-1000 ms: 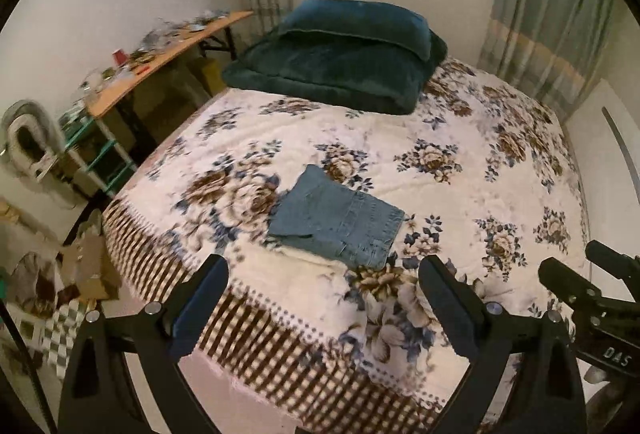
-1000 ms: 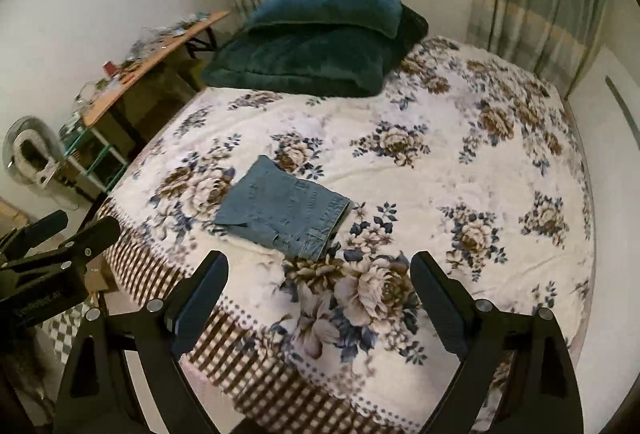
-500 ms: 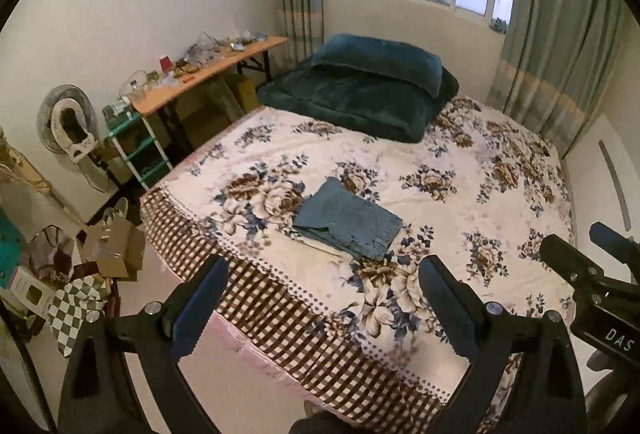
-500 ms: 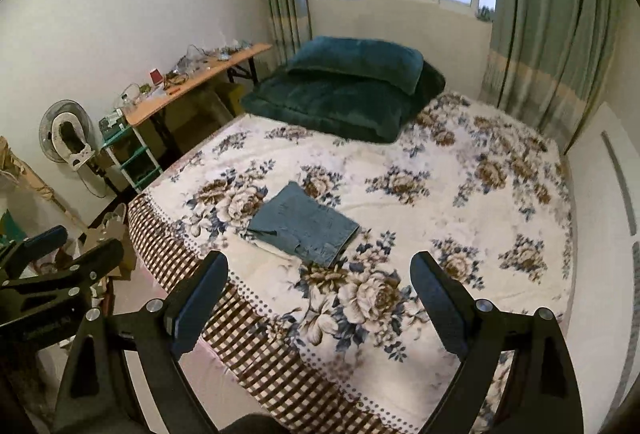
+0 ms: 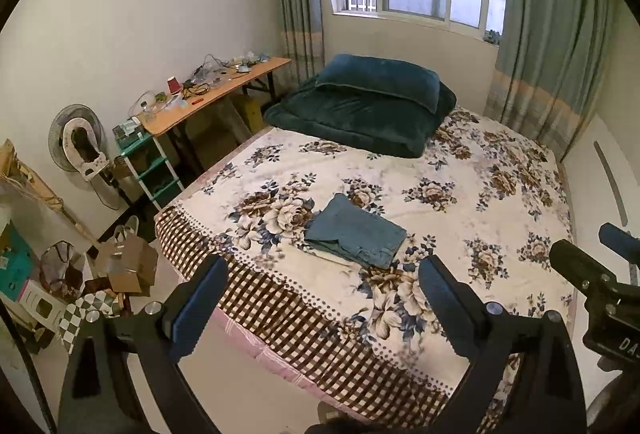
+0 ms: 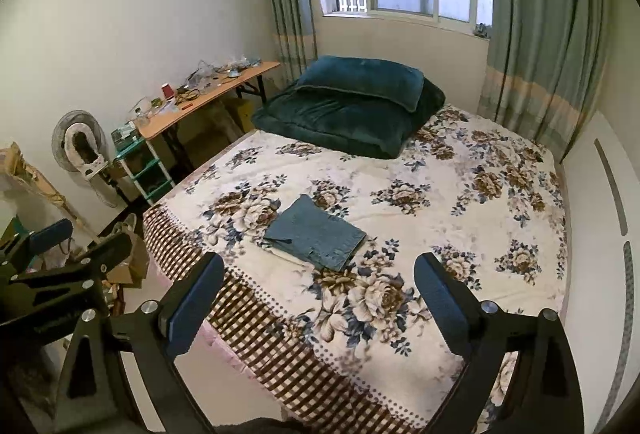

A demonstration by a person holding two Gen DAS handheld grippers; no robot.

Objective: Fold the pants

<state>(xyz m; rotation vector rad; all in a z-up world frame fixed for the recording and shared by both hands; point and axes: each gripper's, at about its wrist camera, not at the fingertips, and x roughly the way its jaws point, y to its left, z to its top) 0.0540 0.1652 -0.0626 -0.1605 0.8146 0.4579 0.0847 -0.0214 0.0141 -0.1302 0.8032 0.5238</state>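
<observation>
The blue jeans (image 5: 356, 234) lie folded into a small rectangle near the front edge of the floral bed (image 5: 460, 170); they also show in the right wrist view (image 6: 316, 236). My left gripper (image 5: 320, 298) is open and empty, held well back from the bed, above its foot. My right gripper (image 6: 316, 294) is open and empty too, equally far back. The right gripper shows at the right edge of the left wrist view (image 5: 600, 274), and the left gripper at the left edge of the right wrist view (image 6: 60, 254).
A dark green pillow on a folded blanket (image 5: 368, 102) lies at the head of the bed. A cluttered wooden desk (image 5: 212, 94), a green shelf (image 5: 148, 162) and a fan (image 5: 76, 138) stand along the left wall. Bags and boxes (image 5: 120, 266) lie on the floor. Curtains (image 5: 556, 34) hang beside the window.
Both grippers have pulled back and up from the bed, so the jeans look smaller and more of the room shows. The jeans have not moved.
</observation>
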